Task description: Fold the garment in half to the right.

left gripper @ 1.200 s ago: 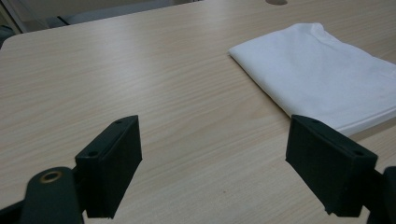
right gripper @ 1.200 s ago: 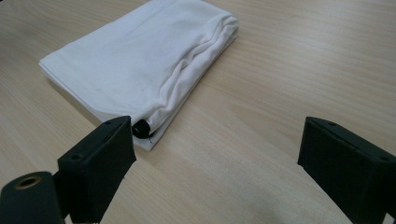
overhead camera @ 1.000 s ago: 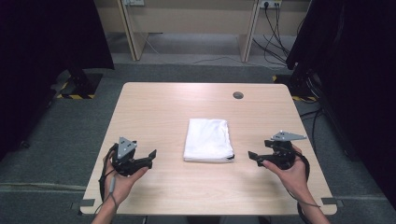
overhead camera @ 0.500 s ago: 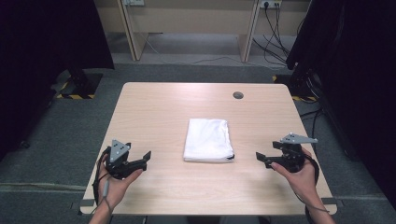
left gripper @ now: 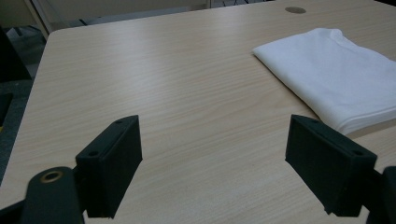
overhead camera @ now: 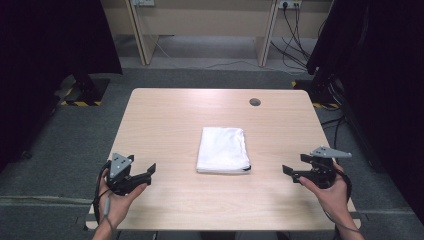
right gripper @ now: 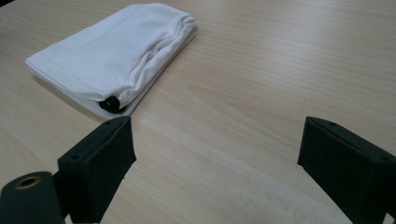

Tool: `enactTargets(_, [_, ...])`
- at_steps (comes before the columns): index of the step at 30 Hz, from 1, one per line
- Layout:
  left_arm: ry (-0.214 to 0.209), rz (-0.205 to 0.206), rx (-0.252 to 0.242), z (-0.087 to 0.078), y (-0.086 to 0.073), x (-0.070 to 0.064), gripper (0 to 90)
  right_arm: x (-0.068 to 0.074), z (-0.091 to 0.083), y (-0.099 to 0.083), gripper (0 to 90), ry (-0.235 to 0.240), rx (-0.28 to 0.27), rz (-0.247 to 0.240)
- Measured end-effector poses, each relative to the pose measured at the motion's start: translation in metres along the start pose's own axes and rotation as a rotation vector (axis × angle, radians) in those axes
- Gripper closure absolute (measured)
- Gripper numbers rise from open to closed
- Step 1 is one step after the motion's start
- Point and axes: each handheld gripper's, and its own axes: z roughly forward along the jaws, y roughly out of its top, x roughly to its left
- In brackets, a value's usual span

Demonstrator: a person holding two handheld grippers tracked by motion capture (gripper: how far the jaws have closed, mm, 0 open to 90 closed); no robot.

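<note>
A folded white cloth (overhead camera: 223,149) lies flat in the middle of the wooden table (overhead camera: 170,120). The left gripper view has the white cloth (left gripper: 336,77) at upper right, and the right gripper view has the cloth (right gripper: 116,51) at upper left with a small black tab at its near corner. My left gripper (overhead camera: 149,171) rests near the table's front left edge, open, jaws pointing toward the cloth. My right gripper (overhead camera: 289,172) sits at the front right, open as well, nothing between its jaws. Both stand well apart from the cloth.
A round grey cable port (overhead camera: 255,102) is set in the table's far right part. Beyond the table are desk legs, cables (overhead camera: 295,30) on the grey floor and dark curtains at both sides.
Both hands have drawn back toward the table's front edge and slightly outward, away from the cloth. The cloth has not moved.
</note>
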Motion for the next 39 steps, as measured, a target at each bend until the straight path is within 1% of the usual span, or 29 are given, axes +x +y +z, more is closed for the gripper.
enactTargets(4, [0.005, -0.007, 0.007, -0.002, -0.004, 0.003, 18.2, -0.003, -0.004, -0.002, 10.8, -0.006, -0.004, 0.001])
enactTargets(12, [0.029, -0.026, 0.003, -0.009, -0.008, 0.013, 18.2, -0.006, -0.011, -0.005, 10.8, -0.02, -0.009, 0.006])
enactTargets(18, [0.042, -0.034, 0.006, -0.012, -0.013, 0.018, 18.2, -0.008, -0.016, -0.008, 10.8, -0.031, -0.013, 0.005])
enactTargets(25, [0.062, -0.061, 0.013, -0.014, -0.02, 0.028, 18.1, -0.013, -0.021, -0.013, 10.8, -0.043, -0.016, 0.013])
enactTargets(28, [0.07, -0.066, 0.015, -0.015, -0.022, 0.03, 18.1, -0.015, -0.024, -0.015, 10.7, -0.048, -0.022, 0.02])
enactTargets(35, [0.089, -0.084, 0.007, -0.016, -0.024, 0.035, 18.2, -0.02, -0.028, -0.02, 10.6, -0.064, -0.033, 0.032])
enactTargets(36, [0.093, -0.095, 0.007, -0.015, -0.027, 0.037, 18.1, -0.02, -0.029, -0.021, 10.6, -0.066, -0.034, 0.034])
enactTargets(39, [0.093, -0.095, 0.007, -0.015, -0.027, 0.037, 18.1, -0.022, -0.028, -0.025, 10.5, -0.071, -0.034, 0.04])
